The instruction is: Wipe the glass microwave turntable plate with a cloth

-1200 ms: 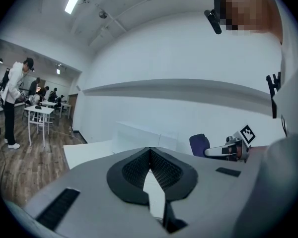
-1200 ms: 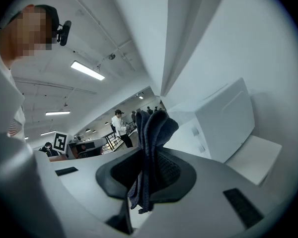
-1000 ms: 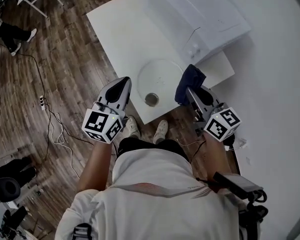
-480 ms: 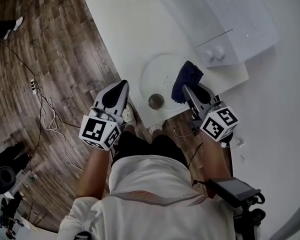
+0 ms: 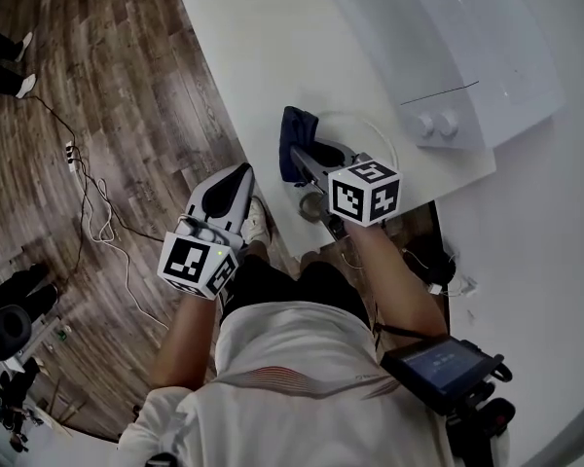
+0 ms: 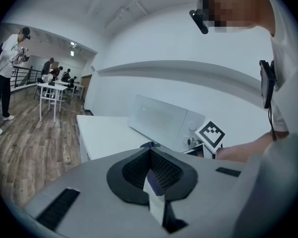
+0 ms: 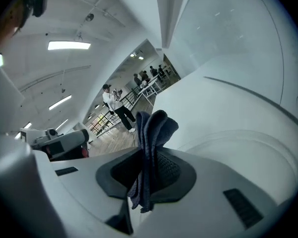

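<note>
Left of centre, the left gripper [image 5: 239, 177] sits off the table [image 5: 253, 37], jaws together, empty. At centre the right gripper [image 5: 298, 157] pinches the dark cloth [image 5: 295, 130] by the left rim of the glass plate [image 5: 378, 130], which lies on the table below the microwave [image 5: 448, 37]

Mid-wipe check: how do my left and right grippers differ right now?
The right gripper is shut on the dark blue cloth; the left gripper is shut on nothing. The right gripper is over the table, by the glass plate; the left gripper hangs just off the table's edge, above the floor. Both point away from the person.
</note>
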`<state>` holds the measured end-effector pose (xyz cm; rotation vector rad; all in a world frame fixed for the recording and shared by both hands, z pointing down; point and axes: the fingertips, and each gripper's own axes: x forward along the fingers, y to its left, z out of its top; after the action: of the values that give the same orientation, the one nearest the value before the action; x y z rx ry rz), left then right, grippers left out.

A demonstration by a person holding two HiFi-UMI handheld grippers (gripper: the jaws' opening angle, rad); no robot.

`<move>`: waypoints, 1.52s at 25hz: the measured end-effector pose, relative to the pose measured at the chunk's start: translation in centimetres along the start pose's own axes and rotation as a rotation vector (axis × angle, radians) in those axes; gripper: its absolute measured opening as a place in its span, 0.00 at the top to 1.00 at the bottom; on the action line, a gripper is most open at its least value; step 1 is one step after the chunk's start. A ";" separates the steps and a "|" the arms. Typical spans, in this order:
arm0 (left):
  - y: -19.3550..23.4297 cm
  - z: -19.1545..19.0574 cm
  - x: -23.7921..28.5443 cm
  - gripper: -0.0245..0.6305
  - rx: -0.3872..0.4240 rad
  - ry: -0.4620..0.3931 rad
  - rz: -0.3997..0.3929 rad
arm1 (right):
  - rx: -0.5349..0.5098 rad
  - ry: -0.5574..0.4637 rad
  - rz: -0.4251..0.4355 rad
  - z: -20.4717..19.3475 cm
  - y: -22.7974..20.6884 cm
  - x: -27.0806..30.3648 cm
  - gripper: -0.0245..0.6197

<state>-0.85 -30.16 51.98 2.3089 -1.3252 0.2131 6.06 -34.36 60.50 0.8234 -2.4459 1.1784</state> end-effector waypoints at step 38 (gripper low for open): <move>-4.6 -1.0 2.5 0.95 0.035 0.061 -0.125 | 0.033 0.146 -0.418 -3.4 -13.3 -12.4 0.87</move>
<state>4.48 -29.68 52.33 2.3849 -1.1517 0.2653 24.15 -33.77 64.66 1.1450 -2.0122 1.0766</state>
